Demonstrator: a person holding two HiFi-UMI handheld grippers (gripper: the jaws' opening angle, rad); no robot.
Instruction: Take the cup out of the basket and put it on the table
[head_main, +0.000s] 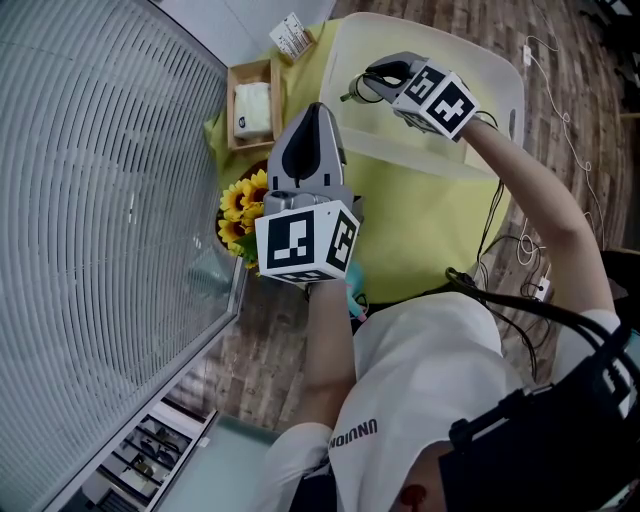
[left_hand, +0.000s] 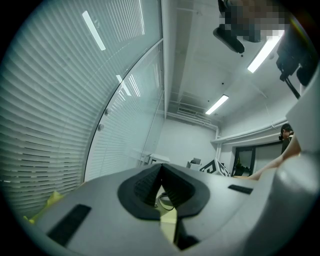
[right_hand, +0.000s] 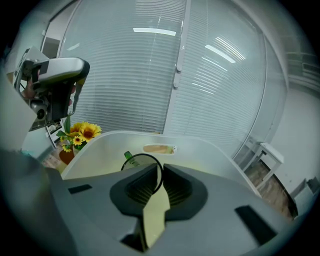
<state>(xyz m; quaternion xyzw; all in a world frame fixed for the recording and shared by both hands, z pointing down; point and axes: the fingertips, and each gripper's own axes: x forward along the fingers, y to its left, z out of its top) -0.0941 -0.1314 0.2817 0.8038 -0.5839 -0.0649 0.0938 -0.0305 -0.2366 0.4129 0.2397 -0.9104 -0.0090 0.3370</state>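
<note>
A clear cup with a dark rim (right_hand: 135, 161) hangs over the white basket (right_hand: 210, 155), and something green shows inside it. My right gripper (right_hand: 161, 175) is shut on the cup's rim, which runs between the pads. In the head view the right gripper (head_main: 364, 86) reaches over the basket (head_main: 500, 90) with the cup's dark rim (head_main: 356, 92) at its tips. My left gripper (head_main: 317, 108) is held above the yellow tablecloth (head_main: 430, 220), left of the basket, pointing away from me. In its own view the left gripper (left_hand: 161, 172) has its pads together at the tips and holds nothing.
A wooden tray with a white box (head_main: 252, 105) and a pot of sunflowers (head_main: 240, 210) stand at the table's left edge, beside the blinds. A printed card (head_main: 292, 35) lies at the far end. Cables (head_main: 535, 280) trail on the floor to the right.
</note>
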